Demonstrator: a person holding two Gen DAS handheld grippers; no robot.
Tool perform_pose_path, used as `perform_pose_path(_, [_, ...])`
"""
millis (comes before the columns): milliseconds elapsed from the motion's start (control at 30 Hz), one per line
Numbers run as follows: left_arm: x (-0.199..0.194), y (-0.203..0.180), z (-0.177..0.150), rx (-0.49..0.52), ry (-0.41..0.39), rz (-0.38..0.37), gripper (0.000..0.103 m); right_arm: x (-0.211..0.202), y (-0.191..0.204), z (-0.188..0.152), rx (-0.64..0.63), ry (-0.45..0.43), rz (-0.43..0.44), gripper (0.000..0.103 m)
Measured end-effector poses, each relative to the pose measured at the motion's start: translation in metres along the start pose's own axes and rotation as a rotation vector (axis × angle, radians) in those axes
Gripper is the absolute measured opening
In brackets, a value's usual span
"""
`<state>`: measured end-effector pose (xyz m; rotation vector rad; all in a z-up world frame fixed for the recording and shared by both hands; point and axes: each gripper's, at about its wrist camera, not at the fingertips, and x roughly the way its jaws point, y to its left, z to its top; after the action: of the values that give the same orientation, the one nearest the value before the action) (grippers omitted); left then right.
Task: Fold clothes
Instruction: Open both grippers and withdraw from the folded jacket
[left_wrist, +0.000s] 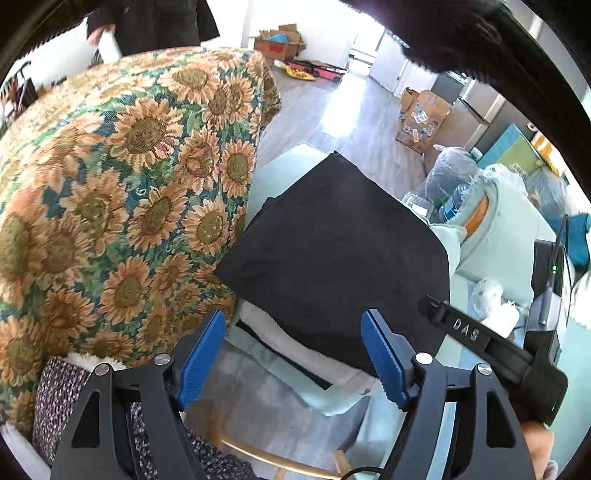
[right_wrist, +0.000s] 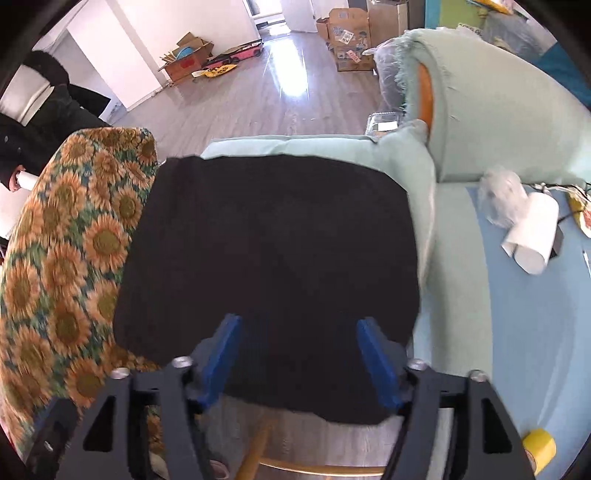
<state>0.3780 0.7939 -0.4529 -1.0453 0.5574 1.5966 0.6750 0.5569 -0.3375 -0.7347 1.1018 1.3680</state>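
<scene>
Now one folded black garment (right_wrist: 273, 240); two hand-held grippers open.

The folded cloth (right_wrist: 273, 236) lies on top of a pile on the seat (right_wrist: 295, 142). The flower cover (right_wrist: 70, 236) is to its left. The paper roll (right_wrist: 532, 236) lies to its right. Boxes (right_wrist: 349, 37) stand on the floor (right_wrist: 258, 92) behind.

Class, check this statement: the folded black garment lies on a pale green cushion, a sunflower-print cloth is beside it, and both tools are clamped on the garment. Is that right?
Not quite. Both tools are open, pinching nothing: the left tool and right tool show this in their wrist views. The garment does lie on the cushion, beside the sunflower cloth.
</scene>
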Motion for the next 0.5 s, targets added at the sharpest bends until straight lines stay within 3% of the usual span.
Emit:
perform_pose_path(133, [-0.016,-0.009,-0.025,0.027,-0.016,0.015,0.080,-0.013,-0.007,-0.015,-0.032,-0.023,-0.061,0.103])
perform_pose_path(300, [-0.033,-0.006,-0.035,0.032,-0.029,0.013,0.084,-0.032,-0.026,-0.019,0.071,-0.063,-0.084,0.103])
perform_pose_path(400, [-0.031,-0.012,-0.034,0.064,-0.025,0.045,0.085,-0.033,-0.045,-0.017,0.180,-0.045,-0.047,0.103])
perform_pose_path(500, [-0.023,-0.017,-0.030,0.063,-0.017,0.035,0.085,-0.032,-0.056,-0.014,0.205,-0.030,-0.048,0.103])
